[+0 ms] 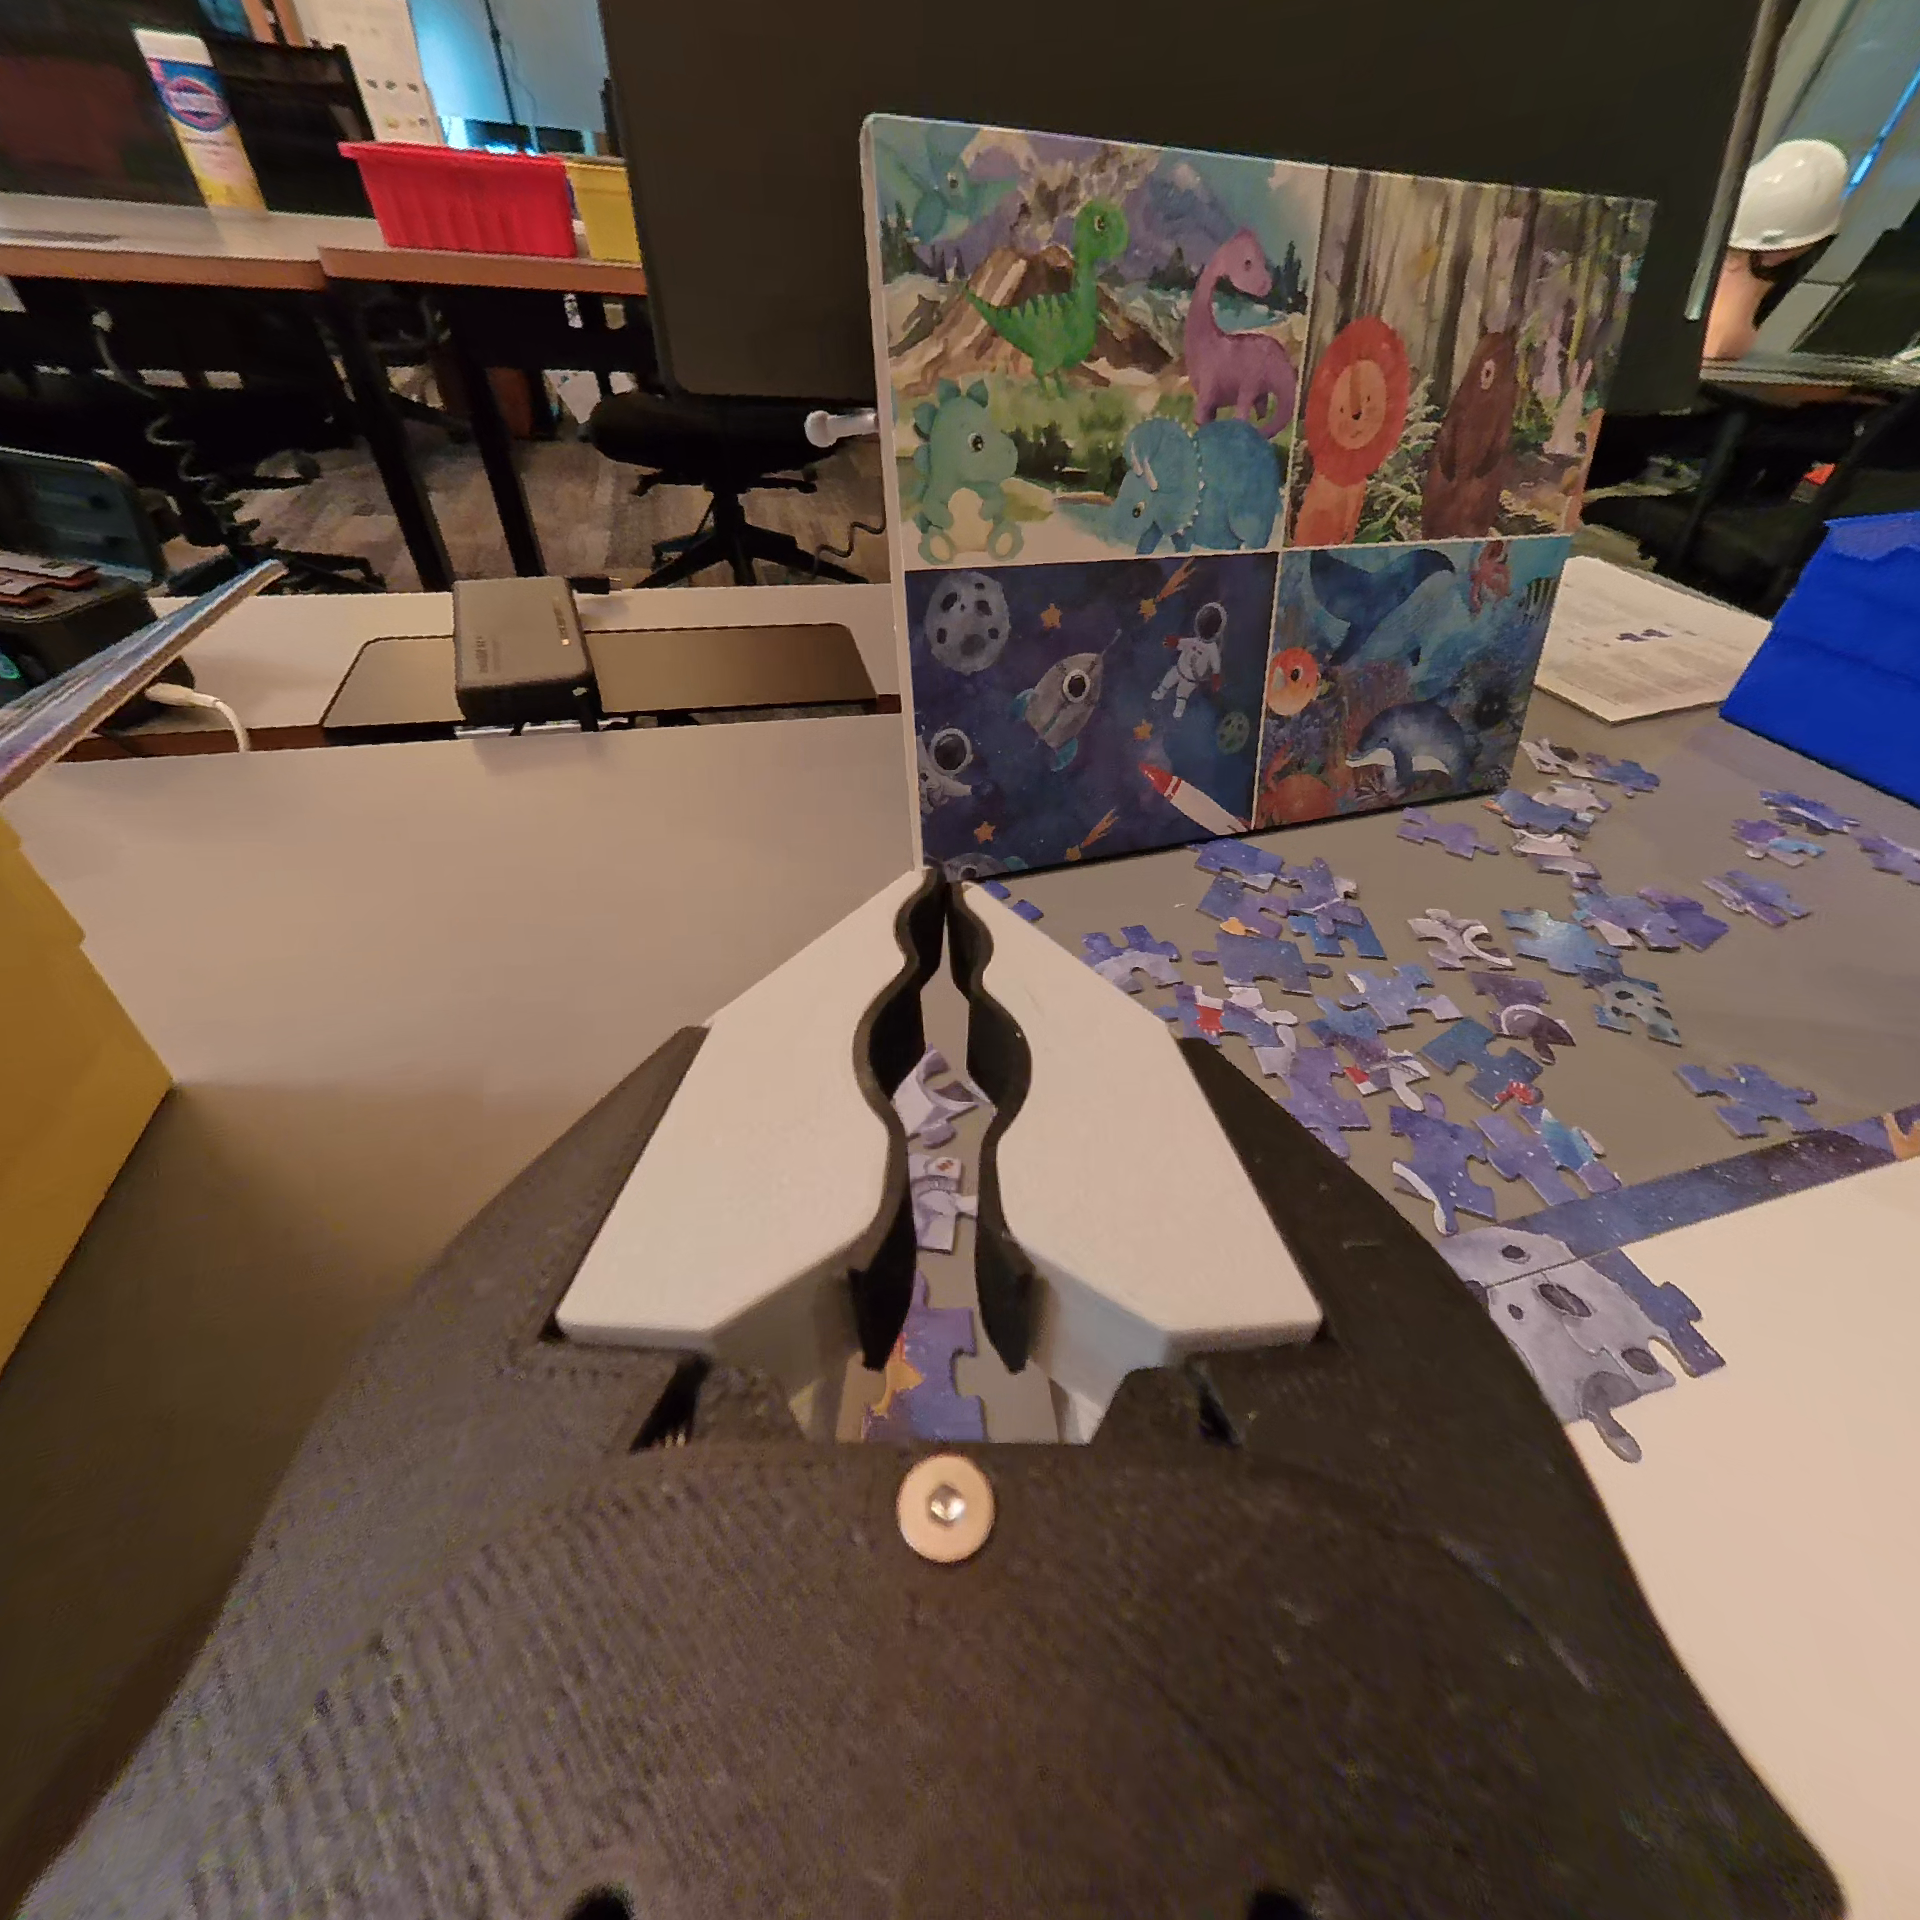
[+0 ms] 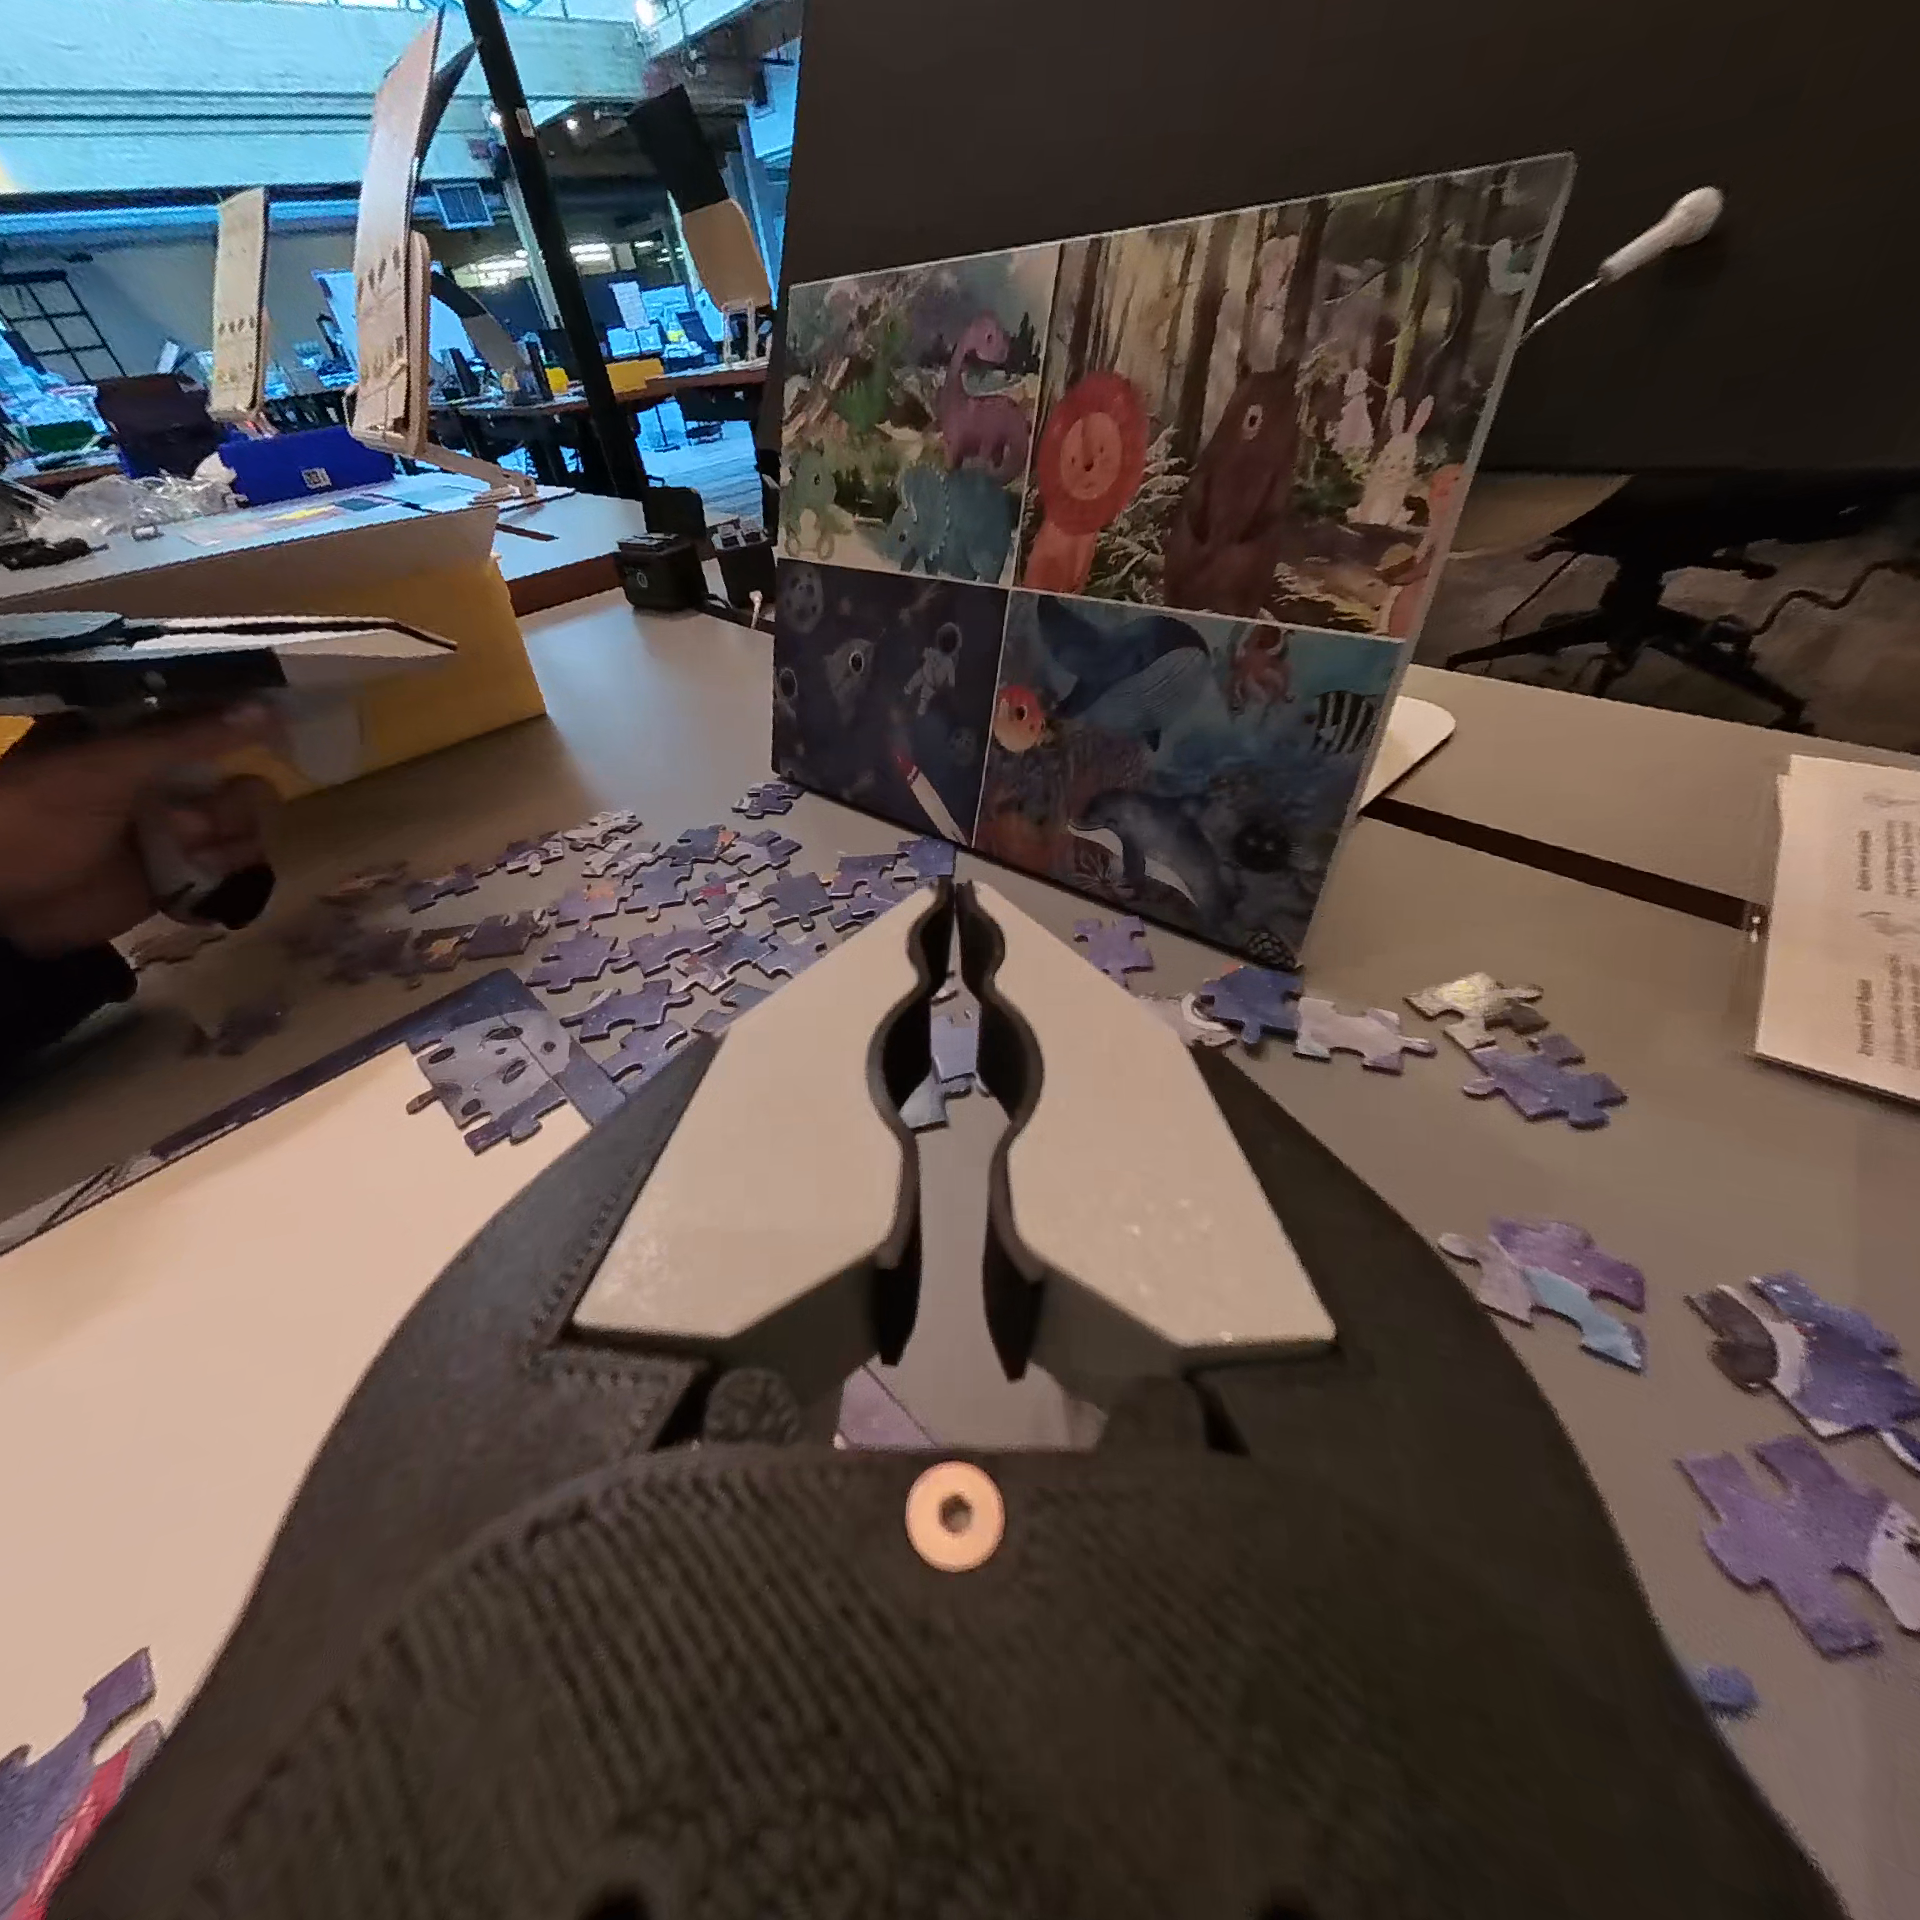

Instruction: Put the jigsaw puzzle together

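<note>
We note both hand-held grippers, left [image 1: 943,883] and right [image 2: 954,896], closed on nothing above the grey table [image 2: 1558,1164], where purple cardboard jigsaw pieces [image 2: 665,914] lie loose at 10 o'clock of the right tips and only a moon-patterned corner cluster [image 2: 499,1070] is joined on the white board [image 2: 260,1278].

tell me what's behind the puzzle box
A dark panel rises right behind the puzzle box, with a white-tipped stalk poking out at its right edge. Office chairs show farther back. Whatever props the box is hidden.

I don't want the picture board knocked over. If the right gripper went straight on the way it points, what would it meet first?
Probably the upright picture board: the right gripper, jaws shut, points at its lower edge. It hovers over loose puzzle pieces, so if angled down it might touch those first; depth is unclear.
</note>
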`<state>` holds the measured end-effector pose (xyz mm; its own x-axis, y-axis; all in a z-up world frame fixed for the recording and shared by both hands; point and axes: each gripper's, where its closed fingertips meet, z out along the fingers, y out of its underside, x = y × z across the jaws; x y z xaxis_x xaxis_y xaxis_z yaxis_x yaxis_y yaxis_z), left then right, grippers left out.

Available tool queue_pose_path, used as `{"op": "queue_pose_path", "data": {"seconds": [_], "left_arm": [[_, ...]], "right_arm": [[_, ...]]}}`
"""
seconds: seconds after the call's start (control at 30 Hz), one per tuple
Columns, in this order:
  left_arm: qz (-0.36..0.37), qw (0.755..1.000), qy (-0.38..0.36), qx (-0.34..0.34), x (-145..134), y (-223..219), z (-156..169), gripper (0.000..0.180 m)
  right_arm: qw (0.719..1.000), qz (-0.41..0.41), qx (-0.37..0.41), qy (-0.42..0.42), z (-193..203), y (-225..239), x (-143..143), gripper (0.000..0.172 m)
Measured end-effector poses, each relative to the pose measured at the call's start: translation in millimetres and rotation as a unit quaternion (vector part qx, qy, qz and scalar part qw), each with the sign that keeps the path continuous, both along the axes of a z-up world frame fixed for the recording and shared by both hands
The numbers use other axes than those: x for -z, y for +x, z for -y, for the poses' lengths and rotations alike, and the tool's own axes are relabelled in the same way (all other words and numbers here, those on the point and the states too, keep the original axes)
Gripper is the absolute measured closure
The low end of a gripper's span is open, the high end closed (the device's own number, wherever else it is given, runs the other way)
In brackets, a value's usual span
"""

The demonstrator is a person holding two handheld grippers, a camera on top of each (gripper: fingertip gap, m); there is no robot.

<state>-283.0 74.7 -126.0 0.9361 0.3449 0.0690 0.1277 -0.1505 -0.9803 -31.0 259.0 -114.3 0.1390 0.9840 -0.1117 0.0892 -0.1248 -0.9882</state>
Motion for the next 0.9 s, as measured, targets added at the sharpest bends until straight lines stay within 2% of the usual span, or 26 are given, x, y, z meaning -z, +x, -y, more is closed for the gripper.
{"op": "queue_pose_path", "data": {"seconds": [0.17, 0.37, 0.6, 0.7, 0.8, 0.9], "left_arm": [[-0.003, 1.000, 0.001, 0.010, 0, 3, -1, 0.180], [-0.003, 1.000, 0.002, 0.011, -1, 4, -1, 0.180], [0.004, 1.000, 0.001, 0.001, 0, 0, 0, 0.180], [0.000, 1.000, 0.006, -0.021, -3, -6, 3, 0.180], [-0.028, 0.995, 0.001, -0.093, -10, -28, 21, 0.180], [-0.051, 0.990, -0.027, -0.128, -9, -44, 35, 0.180]], "right_arm": [[0.999, -0.013, 0.008, -0.028, -9, 5, -2, 0.172], [0.999, 0.017, 0.026, 0.043, -6, 4, -2, 0.172], [0.997, 0.032, 0.025, 0.066, -3, 2, 2, 0.172], [0.997, 0.027, 0.027, 0.062, -5, 3, 1, 0.172], [0.997, 0.025, 0.028, 0.060, -6, 3, 0, 0.172], [0.997, 0.025, 0.027, 0.062, -5, 3, 0, 0.172]]}}
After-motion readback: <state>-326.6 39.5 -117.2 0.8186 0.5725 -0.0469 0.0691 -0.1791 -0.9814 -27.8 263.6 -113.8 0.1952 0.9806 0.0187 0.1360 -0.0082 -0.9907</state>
